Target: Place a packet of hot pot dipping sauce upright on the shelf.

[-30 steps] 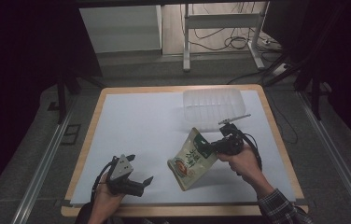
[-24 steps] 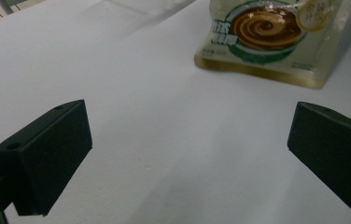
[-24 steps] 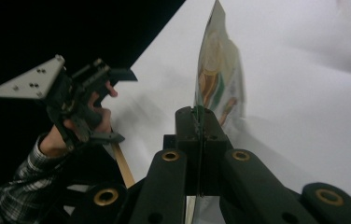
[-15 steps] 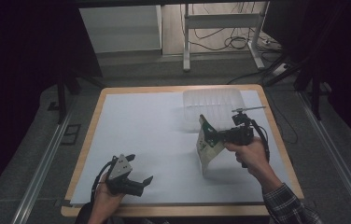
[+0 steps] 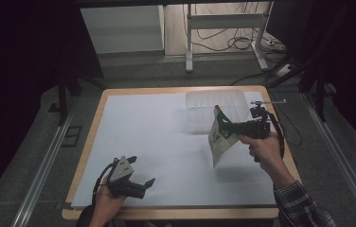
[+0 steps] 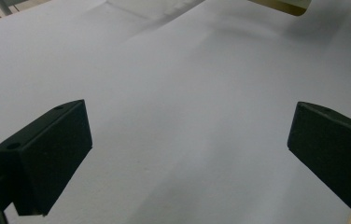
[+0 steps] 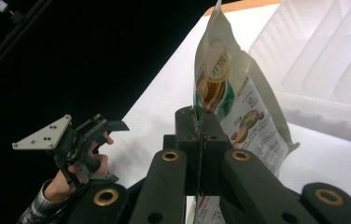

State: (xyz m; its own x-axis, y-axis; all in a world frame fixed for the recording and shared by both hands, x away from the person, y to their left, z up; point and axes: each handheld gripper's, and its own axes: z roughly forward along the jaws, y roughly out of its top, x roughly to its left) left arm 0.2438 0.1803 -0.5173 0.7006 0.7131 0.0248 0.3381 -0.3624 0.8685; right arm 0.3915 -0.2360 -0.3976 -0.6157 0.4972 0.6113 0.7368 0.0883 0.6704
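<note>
High view: the right gripper [image 5: 233, 126] is up off the counter [image 5: 95, 137] near its right edge, jaws pinched tight on a snack pouch [image 5: 221, 137] — the pouch hangs edge-on below and to the left of the jaws, clear of the white sheet [image 5: 157, 142], its shadow on the sheet beneath. Just behind it, toward the far right corner, sits a clear plastic tray [image 5: 214, 111]. The left gripper [image 5: 140, 184] rests low near the front edge, left of centre, jaws spread wide, nothing between them; left hand [image 5: 107, 201] wraps its grip.

Left gripper view: both black jaws stand far apart w/ only bare white sheet [image 6: 178, 116] between them. A tan corner of the pouch [image 6: 281, 5] shows at the top.

Right gripper view: jaws closed flat together on the pouch [image 7: 229, 107], gripping its lower part; pouch stands upright above them, printed face turned right. The ribbed clear tray [image 7: 327, 70] lies behind it at right. The left gripper [image 7: 89, 135] shows farther off at left, jaws apart.

Vs 0.5 s ago: pouch and right gripper have gone a bit further toward the right edge & the tray — pouch about as edge-on as before. A full second back it faced up, tilted, nearer the counter's middle. Left gripper hasn't shifted.
</note>
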